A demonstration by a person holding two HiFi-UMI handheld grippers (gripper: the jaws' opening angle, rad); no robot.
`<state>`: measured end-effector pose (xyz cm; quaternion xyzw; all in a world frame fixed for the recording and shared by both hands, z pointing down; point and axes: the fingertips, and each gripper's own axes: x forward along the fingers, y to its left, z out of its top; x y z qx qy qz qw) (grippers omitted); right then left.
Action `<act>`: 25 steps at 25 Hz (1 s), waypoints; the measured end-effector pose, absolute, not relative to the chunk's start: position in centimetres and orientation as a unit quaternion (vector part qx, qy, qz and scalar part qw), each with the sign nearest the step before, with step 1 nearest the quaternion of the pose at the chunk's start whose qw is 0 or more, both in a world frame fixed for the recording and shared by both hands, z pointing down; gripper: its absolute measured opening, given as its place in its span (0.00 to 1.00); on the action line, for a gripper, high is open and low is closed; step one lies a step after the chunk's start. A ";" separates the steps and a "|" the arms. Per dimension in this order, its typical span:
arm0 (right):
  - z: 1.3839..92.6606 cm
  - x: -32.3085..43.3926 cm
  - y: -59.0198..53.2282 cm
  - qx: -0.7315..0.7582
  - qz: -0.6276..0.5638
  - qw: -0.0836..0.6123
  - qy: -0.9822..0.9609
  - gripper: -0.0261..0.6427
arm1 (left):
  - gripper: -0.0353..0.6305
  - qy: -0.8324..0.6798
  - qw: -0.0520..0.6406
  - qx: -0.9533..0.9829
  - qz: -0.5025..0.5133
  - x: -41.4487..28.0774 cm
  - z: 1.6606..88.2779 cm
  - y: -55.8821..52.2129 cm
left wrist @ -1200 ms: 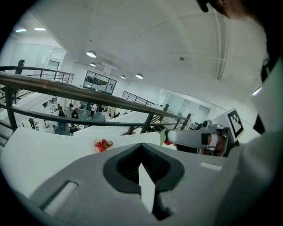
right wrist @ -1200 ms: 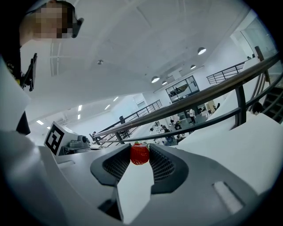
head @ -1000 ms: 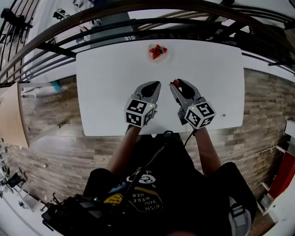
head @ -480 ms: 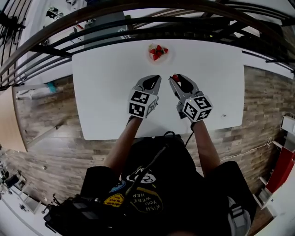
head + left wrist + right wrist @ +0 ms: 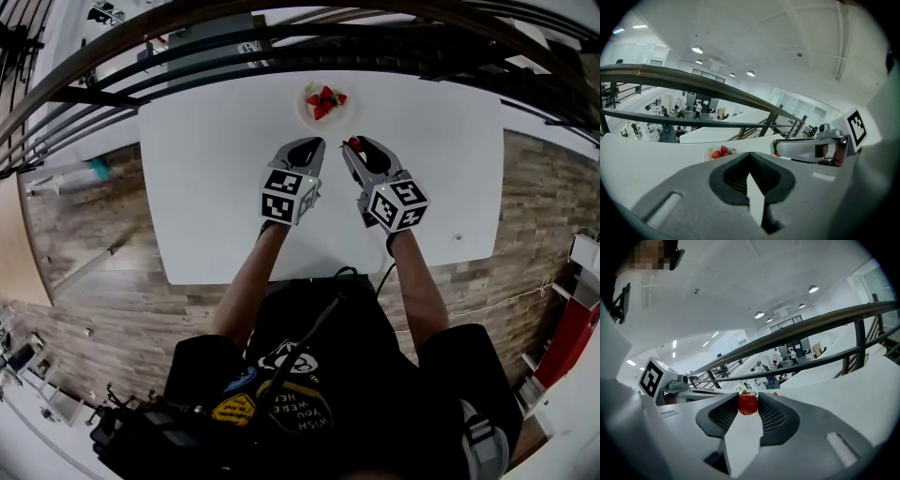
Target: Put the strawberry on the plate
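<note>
A white plate [image 5: 330,115] with several red strawberries [image 5: 324,100] sits at the far middle of the white table [image 5: 206,187]. My right gripper [image 5: 355,145] is shut on one strawberry [image 5: 748,403], which is pinched between the jaw tips a short way in front of the plate and slightly to its right. My left gripper [image 5: 310,146] hovers beside it, just short of the plate, shut and holding nothing. In the left gripper view the plate [image 5: 711,150] lies beyond the closed jaw tips [image 5: 750,154], and the right gripper [image 5: 808,149] reaches in from the right.
A dark metal railing [image 5: 281,47] runs just behind the table's far edge, with an open hall below it. Wood-plank floor [image 5: 84,216] flanks the table on both sides. A small dark spot [image 5: 458,237] marks the table's right near corner.
Both grippers have moved forward across the table toward the plate, the right one carrying the strawberry. The jaws' states look unchanged.
</note>
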<state>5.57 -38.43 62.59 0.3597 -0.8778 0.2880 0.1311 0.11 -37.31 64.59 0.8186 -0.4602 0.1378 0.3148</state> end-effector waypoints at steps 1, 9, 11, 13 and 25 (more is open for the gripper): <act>63.0 5.5 -38.8 0.360 0.288 0.133 -0.877 0.24 | 0.06 -0.461 0.314 0.818 0.138 0.0 64.9 -37.7; 66.5 4.7 -41.2 0.365 0.281 0.163 -0.873 0.24 | 0.06 -0.463 0.319 0.812 0.152 -0.8 68.1 -40.2; 67.3 4.5 -41.5 0.365 0.280 0.171 -0.871 0.24 | 0.06 -0.464 0.323 0.809 0.159 -0.9 69.0 -40.4; 68.0 4.5 -41.8 0.363 0.280 0.178 -0.870 0.24 | 0.06 -0.464 0.328 0.806 0.163 -1.0 69.8 -40.5; 72.1 4.6 -44.4 0.365 0.282 0.215 -0.861 0.24 | 0.06 -0.462 0.347 0.798 0.171 -0.9 73.2 -42.2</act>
